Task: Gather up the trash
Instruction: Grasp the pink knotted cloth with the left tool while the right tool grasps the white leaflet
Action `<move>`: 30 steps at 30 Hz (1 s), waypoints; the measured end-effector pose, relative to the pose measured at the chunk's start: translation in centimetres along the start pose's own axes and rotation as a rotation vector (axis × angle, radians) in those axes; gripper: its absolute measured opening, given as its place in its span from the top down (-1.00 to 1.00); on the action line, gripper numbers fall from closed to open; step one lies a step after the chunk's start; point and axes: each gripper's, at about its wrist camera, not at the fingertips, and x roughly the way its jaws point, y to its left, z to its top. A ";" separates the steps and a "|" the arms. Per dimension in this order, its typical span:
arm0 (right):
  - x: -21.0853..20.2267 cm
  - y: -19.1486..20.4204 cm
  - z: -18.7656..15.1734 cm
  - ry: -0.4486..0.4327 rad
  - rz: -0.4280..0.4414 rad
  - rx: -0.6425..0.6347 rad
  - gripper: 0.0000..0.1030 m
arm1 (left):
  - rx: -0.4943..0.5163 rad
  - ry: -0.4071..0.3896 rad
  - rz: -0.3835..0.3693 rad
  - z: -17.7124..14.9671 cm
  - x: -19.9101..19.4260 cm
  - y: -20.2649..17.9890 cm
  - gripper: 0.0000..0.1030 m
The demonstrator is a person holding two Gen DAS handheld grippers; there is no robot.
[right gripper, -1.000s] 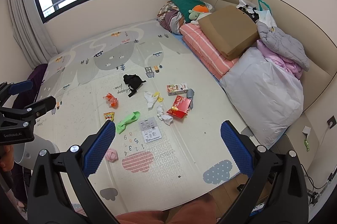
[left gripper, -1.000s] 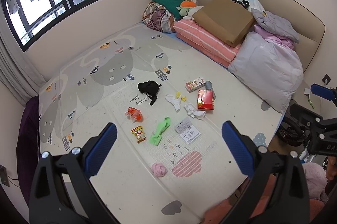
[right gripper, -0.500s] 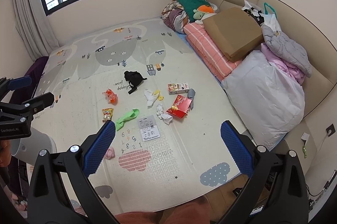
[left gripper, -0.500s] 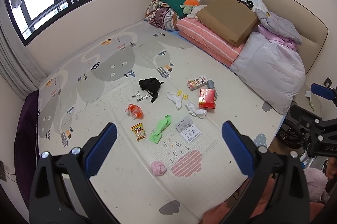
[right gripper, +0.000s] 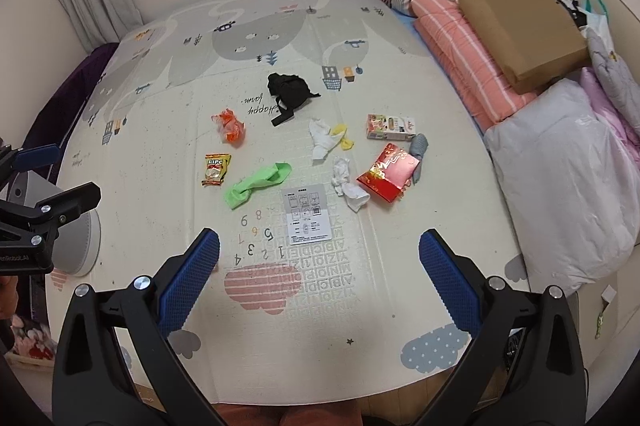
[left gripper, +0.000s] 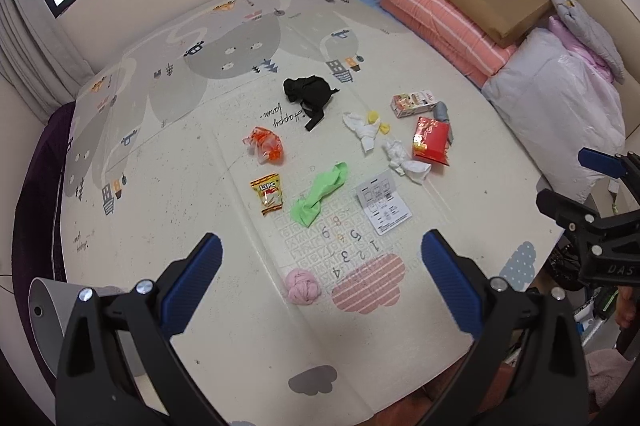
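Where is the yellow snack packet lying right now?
The yellow snack packet lies on the play mat, below the orange wrapper and left of the green cloth.

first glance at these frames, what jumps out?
The scatter of litter mid play mat: a red packet toward the bedding, a lime-green cloth at the centre, an orange wrapper and a yellow snack bag to its left, a black garment beyond. Both the left gripper and right gripper are open and empty above the mat's near edge.
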 end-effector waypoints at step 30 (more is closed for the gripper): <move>36.6 4.6 -4.0 0.016 -0.079 -0.200 -0.86 | -0.105 0.299 -0.023 -16.0 31.8 3.7 -0.88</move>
